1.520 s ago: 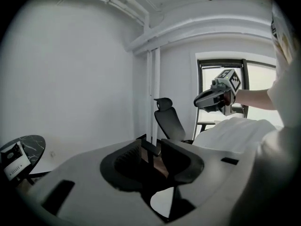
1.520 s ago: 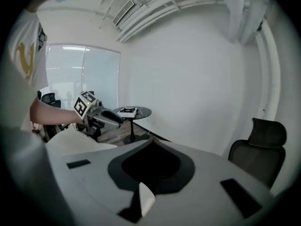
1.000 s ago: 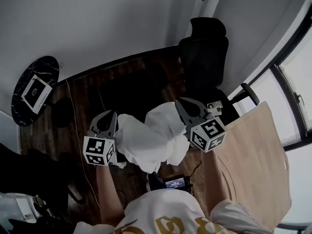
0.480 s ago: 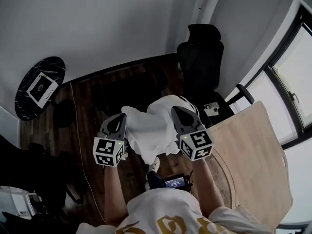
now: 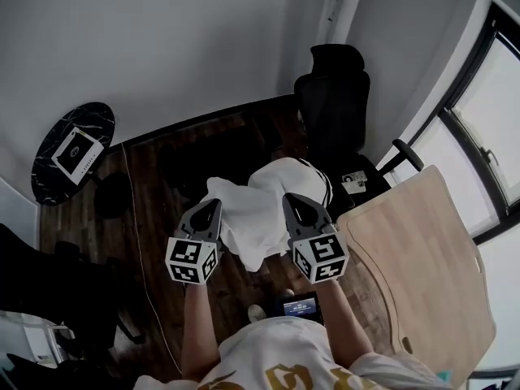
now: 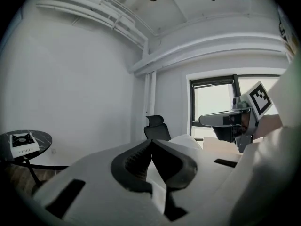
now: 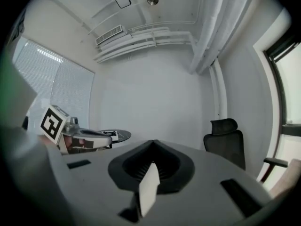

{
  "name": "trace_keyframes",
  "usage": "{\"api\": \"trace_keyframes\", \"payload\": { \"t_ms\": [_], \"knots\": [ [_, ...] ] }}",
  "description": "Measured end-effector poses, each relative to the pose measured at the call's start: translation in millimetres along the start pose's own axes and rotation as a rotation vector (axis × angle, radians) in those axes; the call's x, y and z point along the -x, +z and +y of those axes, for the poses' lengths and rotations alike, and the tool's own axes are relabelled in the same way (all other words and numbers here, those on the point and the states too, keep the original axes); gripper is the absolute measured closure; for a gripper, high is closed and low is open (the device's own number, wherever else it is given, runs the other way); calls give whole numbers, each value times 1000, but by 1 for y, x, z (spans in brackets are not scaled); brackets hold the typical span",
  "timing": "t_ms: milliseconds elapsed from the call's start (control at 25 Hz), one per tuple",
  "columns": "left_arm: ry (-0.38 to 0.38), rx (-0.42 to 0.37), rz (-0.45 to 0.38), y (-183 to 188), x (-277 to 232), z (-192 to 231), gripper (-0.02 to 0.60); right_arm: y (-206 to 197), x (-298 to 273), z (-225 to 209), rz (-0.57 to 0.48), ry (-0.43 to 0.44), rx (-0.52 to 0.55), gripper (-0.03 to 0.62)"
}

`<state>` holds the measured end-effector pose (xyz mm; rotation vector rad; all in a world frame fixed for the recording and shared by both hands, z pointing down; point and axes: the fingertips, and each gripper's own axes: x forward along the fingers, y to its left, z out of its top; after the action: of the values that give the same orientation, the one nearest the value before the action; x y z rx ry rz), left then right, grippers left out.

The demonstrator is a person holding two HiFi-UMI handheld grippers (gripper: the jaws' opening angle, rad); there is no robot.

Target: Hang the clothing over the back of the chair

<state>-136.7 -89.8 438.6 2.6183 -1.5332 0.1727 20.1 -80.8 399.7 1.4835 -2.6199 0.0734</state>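
Left gripper (image 5: 211,208) and right gripper (image 5: 292,201), both clamped on the shirt (image 5: 258,218), have carried it nearer the chair (image 5: 335,108); draping still pending.

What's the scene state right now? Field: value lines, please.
garment: white cloth garment, bunched, held up between both grippers
left: left gripper, shut on one edge of the garment
right: right gripper, shut on the other edge
chair: black high-backed office chair, beyond the garment, back bare
hung: not yet
nearby: light wooden table at the right; round dark side table at the left
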Motion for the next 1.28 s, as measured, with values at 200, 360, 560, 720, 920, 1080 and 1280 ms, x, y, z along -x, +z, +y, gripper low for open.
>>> {"api": "trace_keyframes", "payload": {
  "t_ms": [200, 360, 560, 720, 920, 1080, 1280],
  "knots": [
    [2, 21, 3, -8, 2, -9, 560, -21, 4, -6, 54, -26, 31, 582],
    [1, 15, 20, -14, 3, -19, 560, -25, 8, -16, 72, -46, 43, 582],
    [24, 18, 21, -15, 6, -20, 560, -30, 15, -16, 81, -35, 43, 583],
    [29, 10, 16, -13, 9, -20, 560, -33, 17, -15, 83, -33, 35, 583],
    [33, 7, 17, -13, 11, -22, 560, -33, 22, -16, 81, -34, 34, 583],
    [30, 5, 12, -12, 13, -26, 560, -34, 26, -16, 84, -34, 39, 583],
    [39, 19, 13, -14, 17, -23, 560, -34, 26, -13, 88, -25, 45, 583]
  ]
}}
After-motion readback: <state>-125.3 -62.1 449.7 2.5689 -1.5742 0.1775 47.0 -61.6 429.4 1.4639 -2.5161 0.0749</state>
